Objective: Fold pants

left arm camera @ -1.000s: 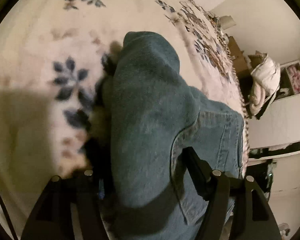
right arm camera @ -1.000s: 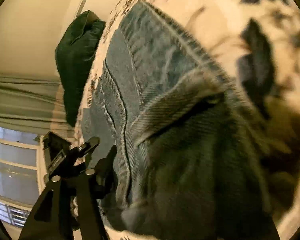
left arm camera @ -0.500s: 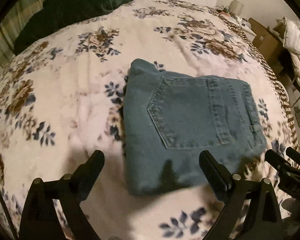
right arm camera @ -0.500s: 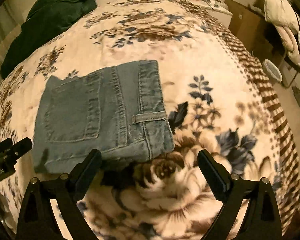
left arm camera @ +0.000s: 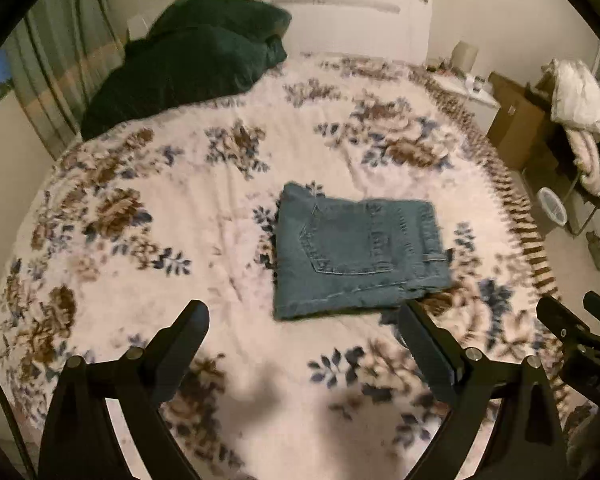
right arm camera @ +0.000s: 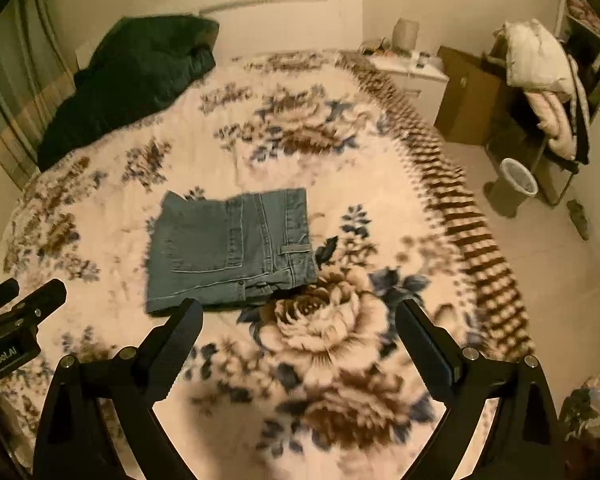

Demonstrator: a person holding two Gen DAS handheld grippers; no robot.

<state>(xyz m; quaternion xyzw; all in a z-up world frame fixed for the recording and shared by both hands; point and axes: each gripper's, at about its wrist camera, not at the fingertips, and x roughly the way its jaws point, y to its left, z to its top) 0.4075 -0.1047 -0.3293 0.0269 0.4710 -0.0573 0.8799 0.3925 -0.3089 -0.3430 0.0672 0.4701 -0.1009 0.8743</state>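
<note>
Both fingers of the left gripper [left arm camera: 304,324] stand spread wide with nothing between them, and the right gripper [right arm camera: 300,322] has its 2 fingers equally far apart and empty. Each hangs above the floral blanket [left arm camera: 204,208], well clear of the fabric. Folded jeans [left arm camera: 358,250] lie flat on the blanket as a compact rectangle, back pocket and belt loop facing up, ahead of the left gripper and slightly to its right; from the right wrist view the jeans [right arm camera: 230,246] sit ahead and left. Dark green pillows [left arm camera: 192,64] rest at the head of the bed. Beside the bed stands a wastebasket [right arm camera: 516,184] near a cardboard box [right arm camera: 468,96].
</note>
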